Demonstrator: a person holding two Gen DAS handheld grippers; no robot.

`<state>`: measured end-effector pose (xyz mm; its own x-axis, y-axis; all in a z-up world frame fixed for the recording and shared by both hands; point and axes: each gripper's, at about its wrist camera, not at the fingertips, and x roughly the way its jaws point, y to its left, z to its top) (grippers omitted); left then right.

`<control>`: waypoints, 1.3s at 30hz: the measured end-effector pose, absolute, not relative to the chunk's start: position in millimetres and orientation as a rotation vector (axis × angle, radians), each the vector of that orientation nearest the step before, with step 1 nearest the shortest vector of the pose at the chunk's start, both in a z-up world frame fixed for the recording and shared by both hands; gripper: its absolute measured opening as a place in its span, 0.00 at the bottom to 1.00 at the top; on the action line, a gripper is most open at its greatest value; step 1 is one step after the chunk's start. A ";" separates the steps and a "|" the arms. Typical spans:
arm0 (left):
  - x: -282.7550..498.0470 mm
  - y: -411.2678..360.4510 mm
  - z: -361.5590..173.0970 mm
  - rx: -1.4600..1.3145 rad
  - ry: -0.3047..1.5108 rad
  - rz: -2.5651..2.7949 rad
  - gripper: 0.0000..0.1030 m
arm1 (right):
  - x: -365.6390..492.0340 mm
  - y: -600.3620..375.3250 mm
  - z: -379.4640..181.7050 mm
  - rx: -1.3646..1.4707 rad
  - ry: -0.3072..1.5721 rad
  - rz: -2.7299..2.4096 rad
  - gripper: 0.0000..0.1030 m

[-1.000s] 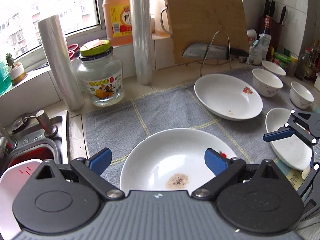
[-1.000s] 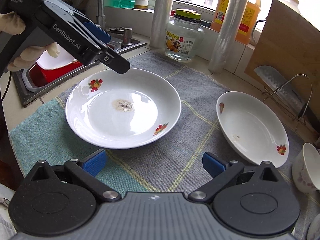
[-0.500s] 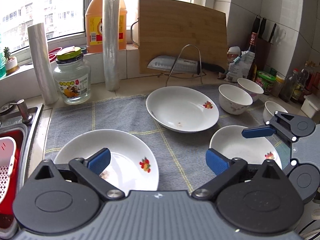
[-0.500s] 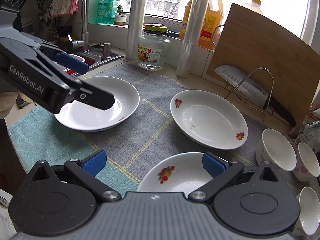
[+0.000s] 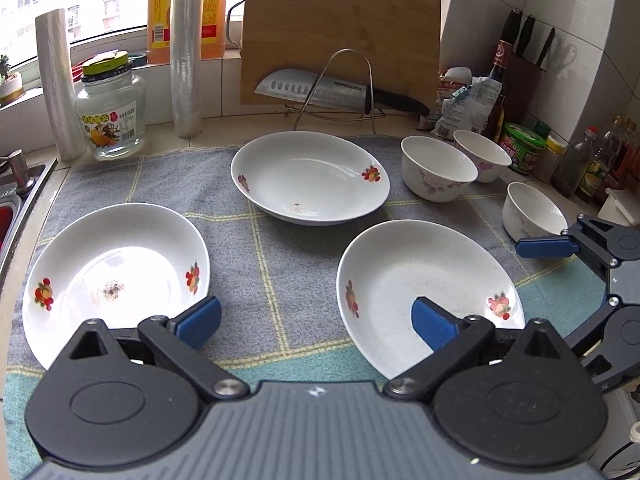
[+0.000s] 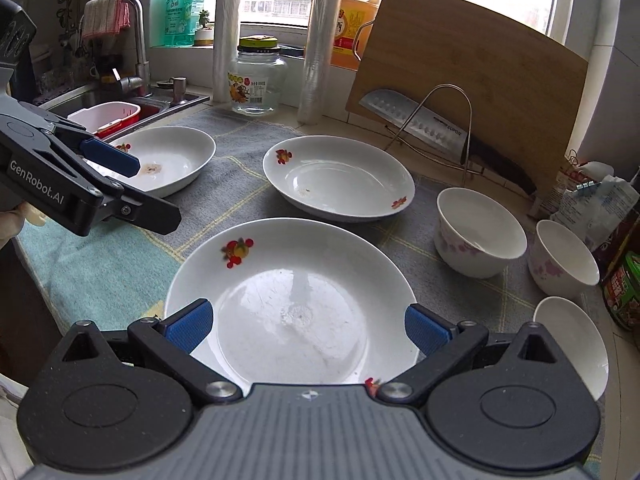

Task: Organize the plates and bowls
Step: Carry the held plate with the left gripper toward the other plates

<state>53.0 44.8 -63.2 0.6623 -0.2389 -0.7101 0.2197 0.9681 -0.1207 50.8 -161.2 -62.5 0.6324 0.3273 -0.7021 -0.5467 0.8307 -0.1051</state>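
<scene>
Bowls (image 6: 480,232) beside plates (image 6: 338,178), knife rack (image 6: 434,120) behind

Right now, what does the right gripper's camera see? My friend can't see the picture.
The open right gripper hovers over a white flowered plate on a grey cloth. Two more plates lie beyond, three small bowls sit to the right, and the open left gripper reaches in from the left.

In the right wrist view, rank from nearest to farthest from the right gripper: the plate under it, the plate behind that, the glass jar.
1. Plate under the right gripper: near plate, directly below.
2. Middle plate, behind it.
3. Glass jar, far back by the window.
</scene>
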 end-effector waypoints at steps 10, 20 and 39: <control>51.0 16.7 -67.1 -0.039 0.843 -0.262 0.98 | 36.0 -209.5 -75.6 -0.304 0.750 0.604 1.00; 49.4 5.7 -72.0 -0.046 0.882 -0.235 0.98 | 31.3 -226.3 -110.7 -0.305 0.819 0.660 1.00; 98.2 -15.9 -70.4 0.136 0.931 -0.390 0.98 | 37.1 -201.8 -125.0 -0.301 0.757 0.694 1.00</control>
